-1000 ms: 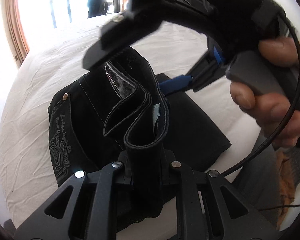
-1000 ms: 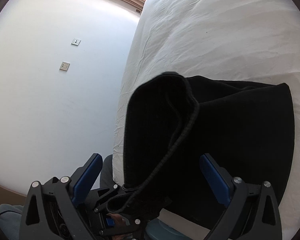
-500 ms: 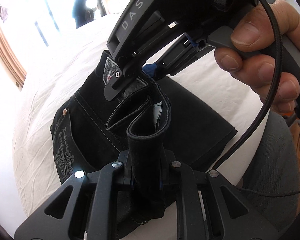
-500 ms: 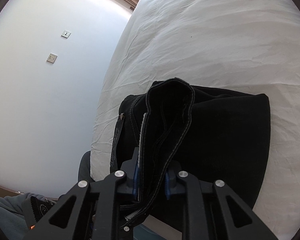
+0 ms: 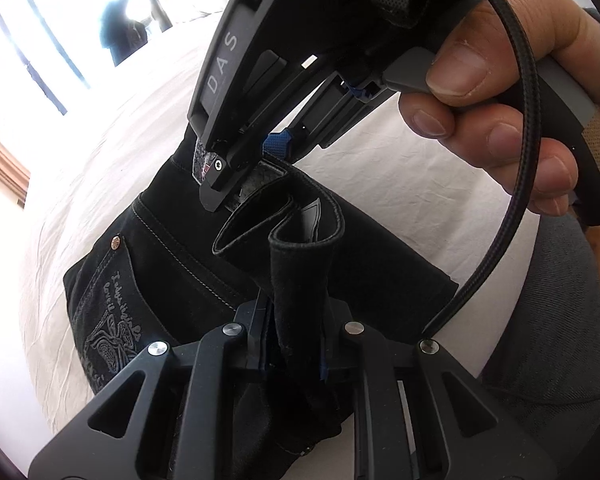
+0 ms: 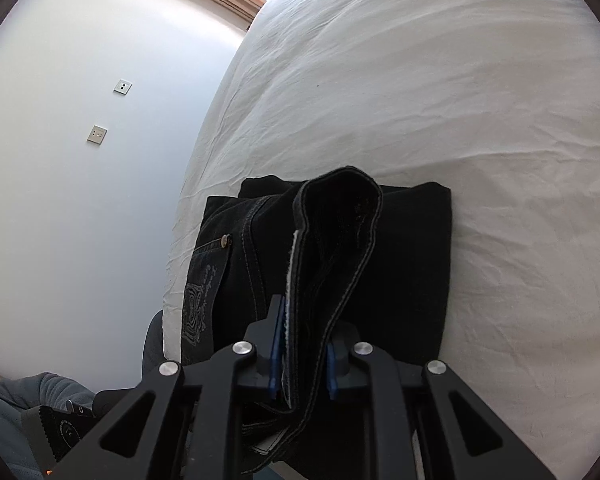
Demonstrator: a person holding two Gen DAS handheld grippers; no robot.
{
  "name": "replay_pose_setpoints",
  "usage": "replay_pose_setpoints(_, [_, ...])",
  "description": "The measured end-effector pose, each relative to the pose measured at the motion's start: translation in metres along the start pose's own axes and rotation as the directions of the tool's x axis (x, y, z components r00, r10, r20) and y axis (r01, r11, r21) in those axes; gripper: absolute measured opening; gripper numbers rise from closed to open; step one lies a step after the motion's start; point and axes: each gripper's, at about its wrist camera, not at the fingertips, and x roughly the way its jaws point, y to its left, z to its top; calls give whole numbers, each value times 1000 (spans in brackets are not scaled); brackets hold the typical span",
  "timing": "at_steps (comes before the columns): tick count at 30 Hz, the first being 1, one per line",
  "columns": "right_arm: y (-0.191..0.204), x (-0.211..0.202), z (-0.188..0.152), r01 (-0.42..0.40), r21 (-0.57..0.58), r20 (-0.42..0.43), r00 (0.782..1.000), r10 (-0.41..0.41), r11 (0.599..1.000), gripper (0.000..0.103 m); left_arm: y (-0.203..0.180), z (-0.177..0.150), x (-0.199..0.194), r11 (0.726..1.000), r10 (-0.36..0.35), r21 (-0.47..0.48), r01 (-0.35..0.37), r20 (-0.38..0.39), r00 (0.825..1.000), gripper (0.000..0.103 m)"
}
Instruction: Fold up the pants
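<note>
The black pants [image 5: 172, 272] lie folded on the white bed [image 5: 100, 184], embroidered back pocket [image 5: 112, 320] facing up. My left gripper [image 5: 296, 344] is shut on a raised fold of the waistband. My right gripper [image 6: 302, 356] is shut on the same waistband band a little further along; it shows in the left wrist view [image 5: 252, 168], held by a hand, tips pinching the fabric. In the right wrist view the folded pants [image 6: 412, 264] lie at the bed's near edge.
The white bed sheet [image 6: 440, 92] stretches far beyond the pants. A white wall with two outlet plates [image 6: 97, 133] stands left of the bed. A bright window [image 5: 52, 40] is at the far side. A black cable [image 5: 512, 184] hangs from the right gripper.
My right gripper was open a second ago and has shut on the waistband. It has moved closer to my left gripper, and the waistband has bunched between them.
</note>
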Motion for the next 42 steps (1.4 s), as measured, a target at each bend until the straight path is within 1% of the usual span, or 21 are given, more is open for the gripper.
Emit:
replay_pose_setpoints(5, [-16,6,2,6,26,3,1000,-6,1000,19,8,0,28,1000,-9,1,9,-18,1000,18])
replay_pose_setpoints(10, [-38,15,-3,-31,66,9,999,30,997,18,15,-12,41,997,-66,-32,65,-3,998,25])
replay_pose_setpoints(12, [-46,16,-6,-74,98,25,997,72,992,19,28,-18,36,985,-154,-75,154,7,988,31])
replay_pose_setpoints(14, [-49,15,-9,-93,113,40,995,89,989,21,45,-28,27,960,-243,-144,242,12,970,54])
replay_pose_setpoints(16, [-46,12,-13,-85,113,52,995,80,990,24,66,-40,9,938,-278,-197,285,61,959,59])
replay_pose_setpoints(19, [-41,7,-19,-68,118,71,996,60,991,27,110,-55,-13,898,-282,-307,314,145,948,60])
replay_pose_setpoints(21, [-38,4,-23,-56,126,80,996,46,990,29,141,-62,-21,877,-248,-373,303,189,950,68])
replay_pose_setpoints(22, [-37,2,-24,-48,137,85,996,37,989,35,157,-64,-21,872,-225,-397,288,198,954,71])
replay_pose_setpoints(24, [-41,-3,-26,-43,189,104,994,23,981,45,178,-63,-19,865,-186,-436,250,185,965,71])
replay_pose_setpoints(25, [-43,-8,-28,-46,209,114,993,22,977,47,186,-65,-15,858,-171,-456,236,179,969,71])
replay_pose_setpoints(26, [-41,-13,-29,-16,213,121,993,-10,977,47,190,-65,-14,851,-164,-474,226,170,972,71])
replay_pose_setpoints(28, [-29,-24,-32,89,211,125,985,-117,973,55,202,-68,-11,837,-167,-493,236,180,969,71])
replay_pose_setpoints(29, [-22,-30,-33,87,198,136,984,-115,976,55,206,-69,-11,836,-164,-494,241,193,967,71])
replay_pose_setpoints(32, [10,-42,-35,-44,123,202,979,19,991,55,214,-64,-8,836,-164,-487,252,217,962,71])
replay_pose_setpoints(34, [25,-40,-38,-177,76,225,962,156,981,55,213,-54,-9,834,-173,-483,265,227,958,71])
replay_pose_setpoints(35, [27,-34,-39,-222,63,214,955,205,973,55,213,-52,-7,831,-181,-482,278,237,954,71])
replay_pose_setpoints(37, [20,-13,-44,-216,86,148,968,202,973,56,205,-47,3,826,-210,-474,304,242,947,71])
replay_pose_setpoints(39, [-11,19,-54,-153,222,40,988,148,963,56,205,-48,13,806,-256,-483,343,238,937,71])
replay_pose_setpoints(40, [-27,26,-61,-166,279,25,986,165,946,41,206,-50,18,788,-285,-492,370,241,928,71])
replay_pose_setpoints(41, [-40,25,-65,-185,316,48,983,179,931,28,209,-53,21,767,-322,-491,413,263,910,71])
replay_pose_setpoints(42, [-49,24,-69,-180,344,50,984,173,922,2,213,-54,22,750,-353,-483,452,285,891,71])
